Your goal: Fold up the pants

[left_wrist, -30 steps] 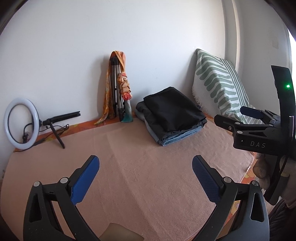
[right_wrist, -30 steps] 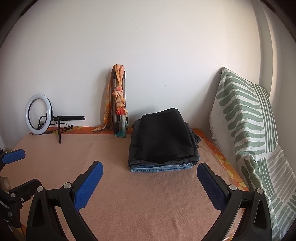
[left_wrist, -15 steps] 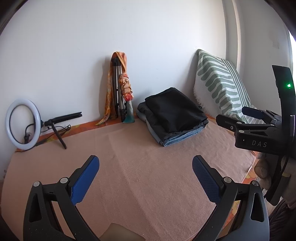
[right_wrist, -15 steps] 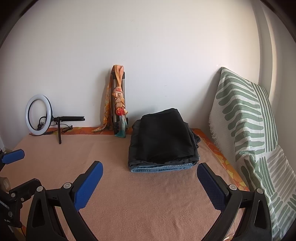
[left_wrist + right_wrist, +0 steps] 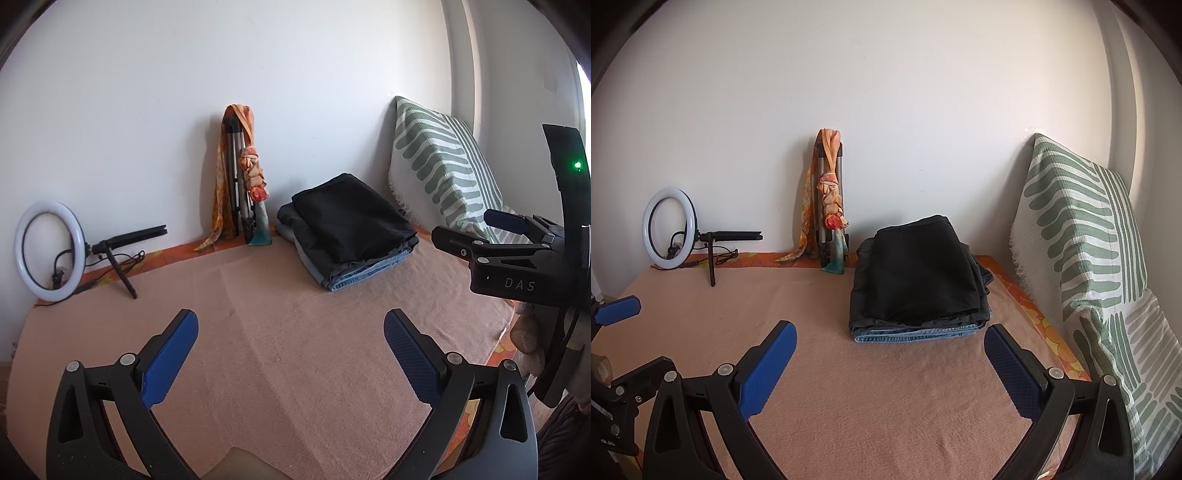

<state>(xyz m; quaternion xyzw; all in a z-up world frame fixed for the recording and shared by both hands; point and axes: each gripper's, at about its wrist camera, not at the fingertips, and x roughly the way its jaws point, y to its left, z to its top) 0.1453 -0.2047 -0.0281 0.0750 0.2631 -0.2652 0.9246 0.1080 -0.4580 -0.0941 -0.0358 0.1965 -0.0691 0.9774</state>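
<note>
A stack of folded pants (image 5: 351, 236), black ones on top of dark grey and blue jeans, lies on the pink blanket (image 5: 277, 350) near the back wall; it also shows in the right wrist view (image 5: 918, 291). My left gripper (image 5: 291, 352) is open and empty, held over bare blanket well in front of the stack. My right gripper (image 5: 890, 363) is open and empty, just in front of the stack. The right gripper also shows at the right edge of the left wrist view (image 5: 517, 254).
A folded tripod wrapped in an orange scarf (image 5: 829, 206) leans on the wall left of the stack. A ring light on a small stand (image 5: 670, 229) sits at the back left. A green-striped pillow (image 5: 1082, 258) leans at the right edge of the bed.
Both views have shifted very slightly; the left gripper drifted a little. The pants stack has not moved and both grippers stay open.
</note>
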